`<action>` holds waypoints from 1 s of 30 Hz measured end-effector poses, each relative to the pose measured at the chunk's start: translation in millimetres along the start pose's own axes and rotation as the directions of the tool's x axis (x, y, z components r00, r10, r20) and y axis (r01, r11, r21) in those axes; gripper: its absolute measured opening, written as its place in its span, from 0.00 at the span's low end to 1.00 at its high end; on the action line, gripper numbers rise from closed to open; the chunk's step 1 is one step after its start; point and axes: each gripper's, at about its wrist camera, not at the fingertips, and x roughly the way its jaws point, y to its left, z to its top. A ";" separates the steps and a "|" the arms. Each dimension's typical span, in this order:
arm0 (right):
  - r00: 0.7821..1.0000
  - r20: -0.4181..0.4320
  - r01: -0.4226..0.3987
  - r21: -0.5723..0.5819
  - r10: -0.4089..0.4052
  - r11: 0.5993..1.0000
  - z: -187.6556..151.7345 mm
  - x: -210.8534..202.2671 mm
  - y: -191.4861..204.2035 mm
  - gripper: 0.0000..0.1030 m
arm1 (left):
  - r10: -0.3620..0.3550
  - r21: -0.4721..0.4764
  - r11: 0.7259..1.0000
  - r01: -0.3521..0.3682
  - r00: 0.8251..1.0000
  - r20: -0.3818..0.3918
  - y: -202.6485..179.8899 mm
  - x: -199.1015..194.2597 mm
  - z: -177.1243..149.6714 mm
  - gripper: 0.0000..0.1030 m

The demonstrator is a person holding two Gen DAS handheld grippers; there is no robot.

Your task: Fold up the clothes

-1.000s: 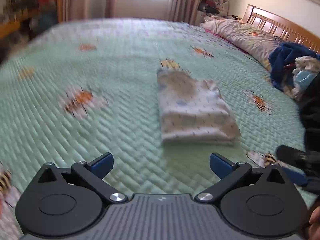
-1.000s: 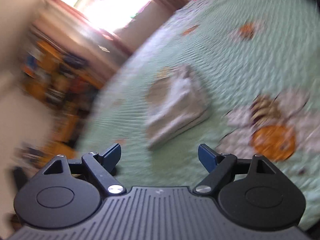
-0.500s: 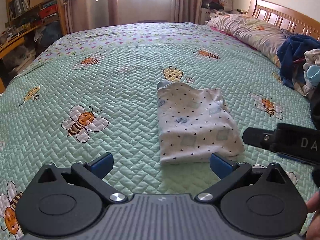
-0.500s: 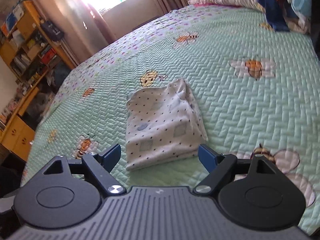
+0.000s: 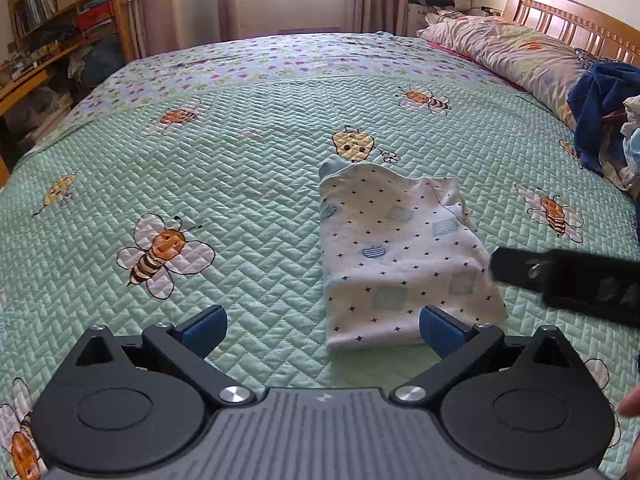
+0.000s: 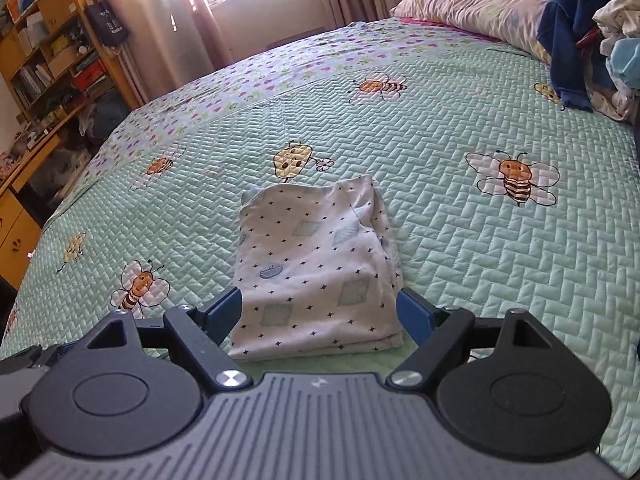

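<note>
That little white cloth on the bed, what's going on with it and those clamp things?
A person is folding clothes with two hand-held grippers. The white star-print garment lies folded in a neat rectangle on the green bee quilt. The left gripper and the right gripper are both open and hold nothing; the garment lies just ahead of them. A heap of unfolded clothes waits by the pillow.
</note>
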 end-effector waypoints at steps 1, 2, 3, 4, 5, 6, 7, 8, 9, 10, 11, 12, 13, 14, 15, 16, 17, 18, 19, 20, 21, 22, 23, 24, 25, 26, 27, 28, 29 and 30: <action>1.000 0.013 -0.019 0.012 0.019 1.000 2.4 -1.0 -6.5 0.82 | -0.002 -0.010 1.000 0.002 1.000 0.003 4.2 1.0 0.4 0.99; 0.998 0.034 -0.047 0.036 0.046 0.998 5.6 -2.4 -17.1 0.82 | -0.004 -0.023 1.000 0.004 1.000 0.006 9.4 1.8 0.6 0.99; 0.996 0.057 -0.076 0.060 0.072 0.995 8.7 -3.7 -27.7 0.82 | -0.007 -0.036 0.999 0.007 1.000 0.009 14.7 2.6 0.8 0.99; 0.992 0.076 -0.108 0.093 0.101 0.990 10.7 -2.3 -40.0 0.82 | -0.012 -0.052 0.999 0.012 1.000 0.011 19.6 4.1 0.3 0.99; 0.987 0.092 -0.144 0.141 0.132 0.979 11.4 3.1 -54.8 0.82 | -0.019 -0.070 0.997 0.019 1.000 0.013 24.2 6.1 -0.5 0.99; 0.981 0.110 -0.180 0.188 0.162 0.965 12.0 8.4 -69.5 0.82 | -0.024 -0.085 0.996 0.025 1.000 0.015 27.5 8.4 -1.6 0.99; 0.973 0.128 -0.216 0.234 0.190 0.948 12.6 13.7 -84.3 0.83 | -0.029 -0.095 0.995 0.031 0.999 0.017 29.1 11.5 -2.8 0.99; 0.963 0.136 -0.264 0.280 0.234 0.923 12.4 22.2 -96.9 0.83 | -0.035 -0.103 0.994 0.037 0.999 0.020 29.1 15.0 -3.6 0.99; 0.946 0.126 -0.323 0.323 0.298 0.889 10.9 36.0 -104.5 0.83 | -0.044 -0.104 0.993 0.046 0.999 0.020 27.4 19.3 -3.8 0.99; 0.928 0.114 -0.372 0.356 0.355 0.857 9.5 51.3 -107.3 0.83 | -0.055 -0.103 0.993 0.057 0.998 0.019 24.8 24.4 -3.8 0.99; 0.912 0.102 -0.404 0.379 0.396 0.832 8.1 67.2 -105.9 0.83 | -0.064 -0.099 0.993 0.066 0.998 0.016 21.9 29.8 -3.6 0.99; 0.899 0.094 -0.429 0.389 0.428 0.815 6.5 82.8 -101.8 0.83 | -0.073 -0.094 0.993 0.073 0.997 0.013 18.9 35.6 -3.4 0.99; 0.885 0.087 -0.454 0.390 0.458 0.802 4.7 98.2 -97.0 0.83 | -0.081 -0.089 0.993 0.081 0.997 0.010 15.8 41.4 -3.1 0.99; 0.869 0.081 -0.478 0.390 0.488 0.787 2.9 113.6 -92.1 0.83 | -0.087 -0.084 0.993 0.088 0.996 0.006 13.5 46.9 -3.1 0.99; 0.862 0.078 -0.488 0.395 0.501 0.778 1.2 126.6 -92.5 0.82 | -0.093 -0.078 0.993 0.093 0.996 0.001 11.9 52.3 -3.2 0.99; 0.867 0.080 -0.480 0.405 0.493 0.778 -0.5 136.5 -100.1 0.82 | -0.101 -0.074 0.992 0.100 0.995 -0.001 11.4 56.5 -3.5 0.99; 0.871 0.081 -0.471 0.415 0.484 0.778 -2.1 146.4 -107.7 0.79 | -0.110 -0.072 0.991 0.110 0.994 0.005 12.6 59.4 -4.3 0.99; 0.868 0.100 -0.477 0.440 0.487 0.761 -4.5 152.0 -120.3 0.67 | -0.116 -0.074 0.990 0.117 0.993 0.018 14.4 61.5 -5.6 0.99; 0.854 0.141 -0.501 0.485 0.501 0.717 -7.9 151.6 -139.5 0.64 | -0.120 -0.079 0.989 0.122 0.992 0.034 16.2 63.3 -6.9 0.99; 0.854 0.182 -0.505 0.516 0.488 0.692 -13.0 143.8 -154.9 0.65 | -0.126 -0.089 0.987 0.131 0.991 0.052 17.3 64.6 -7.5 0.99; 0.863 0.225 -0.499 0.516 0.453 0.696 -17.6 128.4 -161.7 0.71 | -0.140 -0.100 0.984 0.146 0.988 0.072 17.3 65.6 -7.3 0.99; 0.859 0.267 -0.511 0.496 0.437 0.702 -18.9 116.2 -163.7 0.73 | -0.158 -0.108 0.980 0.168 0.983 0.093 15.5 66.2 -6.5 0.99; 0.838 0.303 -0.546 0.468 0.454 0.696 -17.9 107.2 -162.1 0.75 | -0.176 -0.104 0.977 0.187 0.978 0.109 11.4 66.7 -5.4 0.99; 0.805 0.314 -0.594 0.430 0.504 0.680 -11.5 104.3 -152.5 0.79 | -0.190 -0.093 0.975 0.201 0.975 0.120 6.2 67.2 -4.3 0.99; 0.784 0.307 -0.620 0.393 0.539 0.679 -2.3 104.2 -138.6 0.81 | -0.199 -0.074 0.975 0.209 0.972 0.122 0.9 68.6 -4.3 0.99; 0.767 0.296 -0.642 0.357 0.570 0.679 7.9 106.3 -124.2 0.83 | -0.204 -0.050 0.976 0.211 0.972 0.117 -4.4 70.6 -5.0 0.99; 0.756 0.277 -0.655 0.329 0.594 0.680 18.9 112.8 -110.5 0.84 | -0.203 -0.033 0.978 0.208 0.973 0.107 -8.1 73.8 -6.1 0.99; 0.748 0.248 -0.663 0.311 0.616 0.681 29.3 123.5 -98.6 0.84 | -0.196 -0.027 0.980 0.199 0.977 0.089 -9.3 78.9 -7.7 0.99; 0.747 0.204 -0.662 0.302 0.632 0.686 38.8 139.3 -88.0 0.84 | -0.188 -0.026 0.981 0.190 0.980 0.061 -8.6 84.8 -9.7 0.99; 0.765 0.151 -0.638 0.308 0.626 0.706 45.0 156.7 -82.7 0.84 | -0.180 -0.027 0.983 0.181 0.983 0.029 -7.4 90.8 -11.9 0.99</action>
